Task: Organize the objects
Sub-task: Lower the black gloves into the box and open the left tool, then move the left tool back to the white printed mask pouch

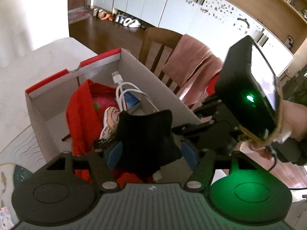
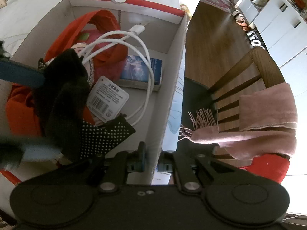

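Observation:
A white cardboard box with a red rim (image 1: pixel 107 56) (image 2: pixel 172 88) stands on the table. Inside lie red cloth (image 1: pixel 82 111) (image 2: pixel 21 107), a white USB cable (image 1: pixel 130 94) (image 2: pixel 147 80), a small blue box (image 1: pixel 130 99) (image 2: pixel 143 69) and a barcoded tag (image 2: pixel 108 97). My left gripper (image 1: pixel 151 149) is over the box with a black dotted glove (image 1: pixel 145 132) (image 2: pixel 67 99) between its blue pads; the jaws are fairly wide. My right gripper (image 2: pixel 150 164) is shut on the box's right wall; it shows in the left wrist view (image 1: pixel 226 132).
A wooden chair (image 1: pixel 159 44) (image 2: pixel 249 72) with a pink scarf (image 1: pixel 193 65) (image 2: pixel 268 118) over its back stands close beside the box. White cabinets (image 1: pixel 172 3) and shoes line the far wall across a wooden floor.

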A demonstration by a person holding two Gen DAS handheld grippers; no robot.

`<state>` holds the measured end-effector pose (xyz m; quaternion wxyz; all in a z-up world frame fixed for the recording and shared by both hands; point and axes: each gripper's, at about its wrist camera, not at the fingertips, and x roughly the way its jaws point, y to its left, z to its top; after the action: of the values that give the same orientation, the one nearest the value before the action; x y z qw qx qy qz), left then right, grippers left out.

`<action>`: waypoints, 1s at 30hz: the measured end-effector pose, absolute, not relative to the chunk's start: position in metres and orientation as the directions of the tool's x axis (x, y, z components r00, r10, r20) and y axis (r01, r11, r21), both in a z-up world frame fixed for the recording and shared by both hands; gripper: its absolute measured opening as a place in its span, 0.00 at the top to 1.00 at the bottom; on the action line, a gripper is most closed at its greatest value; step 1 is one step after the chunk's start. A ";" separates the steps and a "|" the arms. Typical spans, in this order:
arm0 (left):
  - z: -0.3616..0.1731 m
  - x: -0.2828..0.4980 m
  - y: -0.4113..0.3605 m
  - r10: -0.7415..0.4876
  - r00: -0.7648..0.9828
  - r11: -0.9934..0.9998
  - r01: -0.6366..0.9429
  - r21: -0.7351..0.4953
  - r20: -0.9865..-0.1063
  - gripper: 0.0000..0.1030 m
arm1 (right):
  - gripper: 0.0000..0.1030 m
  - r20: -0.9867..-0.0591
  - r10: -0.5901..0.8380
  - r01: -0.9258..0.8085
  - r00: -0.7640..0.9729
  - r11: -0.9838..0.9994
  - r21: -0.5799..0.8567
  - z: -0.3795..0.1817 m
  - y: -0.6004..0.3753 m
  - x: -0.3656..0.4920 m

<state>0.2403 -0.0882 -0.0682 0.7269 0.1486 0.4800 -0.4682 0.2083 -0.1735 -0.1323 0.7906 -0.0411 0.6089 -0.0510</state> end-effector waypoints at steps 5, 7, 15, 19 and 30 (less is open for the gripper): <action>-0.056 0.233 -0.071 -0.555 0.120 0.535 0.809 -0.243 -0.823 0.34 | 0.92 -0.959 -0.131 0.027 0.252 0.991 -0.128 -0.132 -0.173 0.209; -0.049 0.230 -0.064 -0.564 0.137 0.541 0.806 -0.239 -0.814 0.32 | 0.92 -0.959 -0.132 0.026 0.251 0.991 -0.130 -0.132 -0.172 0.209; -0.016 0.223 -0.019 -0.606 0.233 0.594 0.769 -0.238 -0.760 0.24 | 0.92 -0.959 -0.135 0.024 0.248 0.991 -0.133 -0.132 -0.172 0.208; -0.001 0.221 0.010 -0.615 0.295 0.636 0.733 -0.240 -0.731 0.21 | 0.91 -0.959 -0.139 0.023 0.246 0.990 -0.137 -0.131 -0.171 0.208; 0.015 0.223 0.097 -0.570 0.432 0.745 0.631 -0.216 -0.699 0.00 | 0.91 -0.960 -0.151 0.026 0.235 0.989 -0.149 -0.131 -0.170 0.210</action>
<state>0.2232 0.0969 0.0147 0.8453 0.0390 0.3972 -0.3552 0.2096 -0.1700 -0.1310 0.7841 -0.0506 0.6160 -0.0563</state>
